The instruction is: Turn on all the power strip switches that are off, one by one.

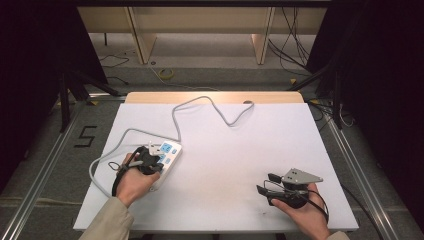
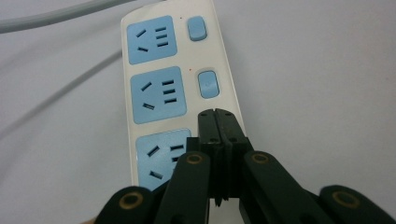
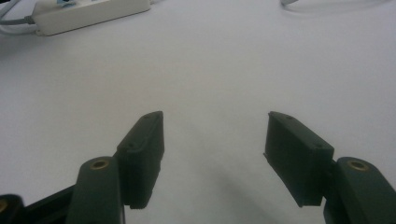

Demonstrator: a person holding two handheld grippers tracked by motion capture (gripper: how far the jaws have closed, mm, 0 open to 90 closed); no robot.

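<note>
My left gripper [image 2: 217, 116], jaws clenched on nothing, hovers over the power strip [image 2: 177, 93] beside its third rocker switch. I'd press straight down, tips centred. Right gripper [image 3: 215, 135] rests released, well right of the strip.

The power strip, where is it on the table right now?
The power strip lies on the white table's left side in the high view, under the shut left gripper, far from the right gripper.

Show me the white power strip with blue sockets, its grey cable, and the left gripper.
White power strip with blue sockets [image 2: 159, 95]: left gripper view, middle blue socket.
Grey cable [image 1: 200, 99]: high view, far bend.
Left gripper [image 2: 218, 122]: left gripper view, shut jaw tips.
</note>
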